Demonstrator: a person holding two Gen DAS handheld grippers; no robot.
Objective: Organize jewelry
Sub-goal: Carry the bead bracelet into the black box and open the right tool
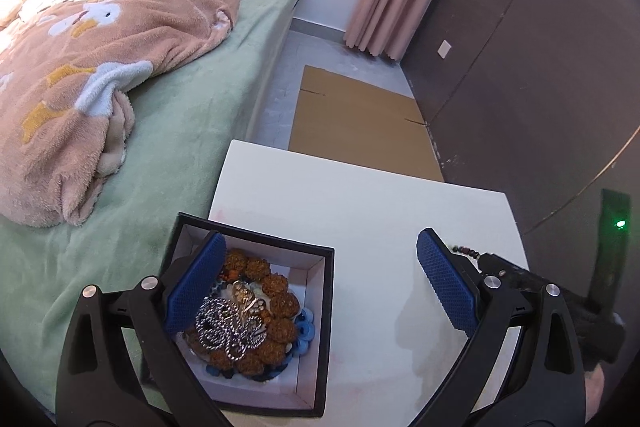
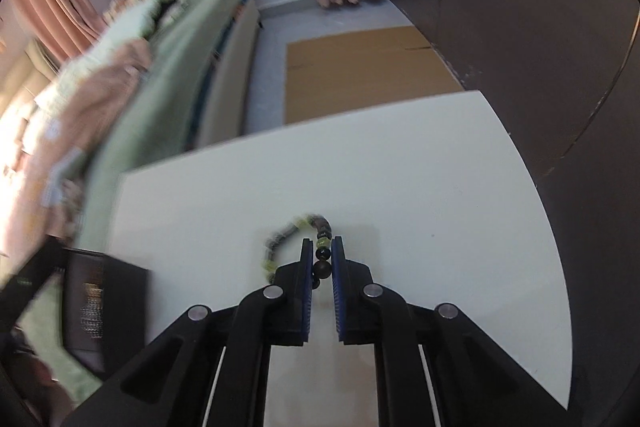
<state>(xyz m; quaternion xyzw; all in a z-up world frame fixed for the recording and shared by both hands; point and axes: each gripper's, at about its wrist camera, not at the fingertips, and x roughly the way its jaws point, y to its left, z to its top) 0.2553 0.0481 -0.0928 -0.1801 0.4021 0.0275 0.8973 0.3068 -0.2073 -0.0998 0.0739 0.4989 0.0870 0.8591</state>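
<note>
The left tongs stand spread wide with nothing between the blue pads, low over the near left part of the white worktop. One pad hangs inside the open black box, which sits at the worktop's left edge next to the bed; the other pad is out over bare worktop to the right of the box. In the box's white interior lies a heap of jewelry: a ring of knobbly brown beads, a silver chain piled on top of it, a pale gold piece beside the chain, and blue rings showing at the rim of the heap. Behind the right pad a short run of dark beads peeks out next to the other, black tool. A pink fleece blanket lies on the bed and flat cardboard lies on the floor beyond the worktop. In the right wrist view, the right tongs are drawn nearly together and pinch a beaded bracelet of dark and pale green beads; several beads sit between the pads, and the rest of the loop curves out ahead and to the left over the worktop, blurred. The black box shows blurred at the far left.
</note>
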